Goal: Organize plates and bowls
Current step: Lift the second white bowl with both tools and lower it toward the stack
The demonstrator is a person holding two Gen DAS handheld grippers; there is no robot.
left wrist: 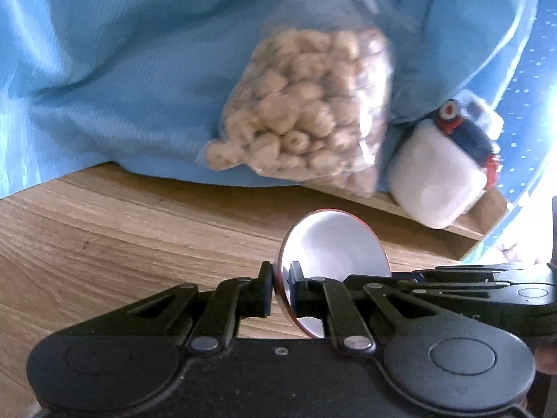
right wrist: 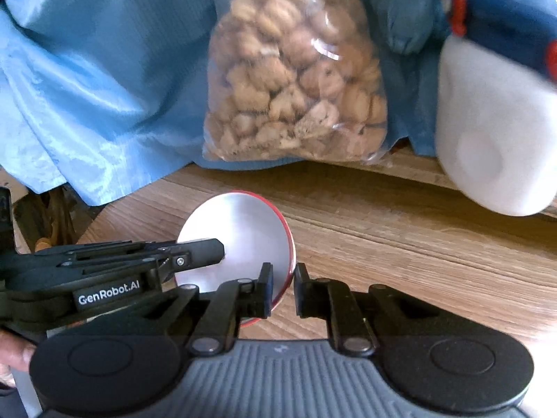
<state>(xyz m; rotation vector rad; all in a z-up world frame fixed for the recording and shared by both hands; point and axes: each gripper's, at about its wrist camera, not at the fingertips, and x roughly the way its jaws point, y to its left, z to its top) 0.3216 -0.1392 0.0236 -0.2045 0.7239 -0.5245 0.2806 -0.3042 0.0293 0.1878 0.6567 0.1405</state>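
Observation:
A small white bowl (left wrist: 334, 244) with a thin red rim hangs tilted just above the wooden table (left wrist: 104, 244), held from two sides. My left gripper (left wrist: 281, 289) is shut on its left rim, one pad inside and one outside the wall. In the right wrist view the same bowl (right wrist: 240, 240) shows its pale inside, and my right gripper (right wrist: 282, 289) is shut on the near right rim. The left gripper (right wrist: 217, 252) reaches in from the left, side-on, clamped on the opposite edge. The right gripper's fingers (left wrist: 452, 275) show low at the right of the left wrist view.
A clear bag of pale brown nuts (right wrist: 296, 80) leans on a crumpled blue cloth (right wrist: 87, 69) behind the bowl. A white, blue and red plush toy (right wrist: 494, 122) lies at the right. A person's fingertips (right wrist: 14, 355) show at the lower left.

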